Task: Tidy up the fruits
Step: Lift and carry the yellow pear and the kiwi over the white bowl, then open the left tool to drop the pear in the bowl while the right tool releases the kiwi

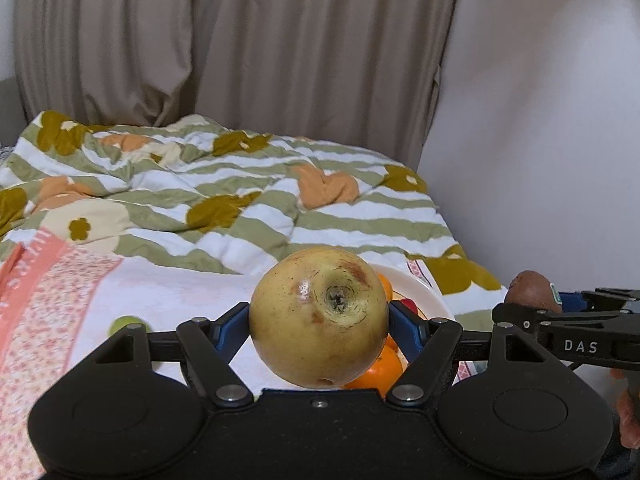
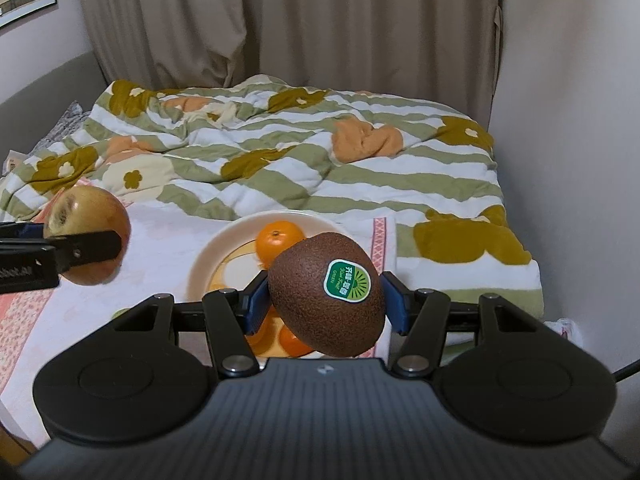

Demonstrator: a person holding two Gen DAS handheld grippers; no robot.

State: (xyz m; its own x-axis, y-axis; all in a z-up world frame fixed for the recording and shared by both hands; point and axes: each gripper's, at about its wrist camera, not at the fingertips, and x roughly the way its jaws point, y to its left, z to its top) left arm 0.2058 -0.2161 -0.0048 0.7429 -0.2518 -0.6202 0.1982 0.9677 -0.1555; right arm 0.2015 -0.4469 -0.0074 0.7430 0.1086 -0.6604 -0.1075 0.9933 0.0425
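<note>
Your left gripper point(image 1: 319, 322) clamps one bruised yellow-green apple point(image 1: 319, 316); your right gripper point(image 2: 320, 300) clamps one stickered fuzzy brown kiwi point(image 2: 326, 294); three glossy oranges point(image 2: 279, 240) fill the cream plate point(image 2: 208, 256).

Oranges point(image 2: 279, 239) lie in the plate point(image 2: 208, 256) on the towel point(image 2: 168, 240), before the quilt point(image 2: 280, 152).
</note>
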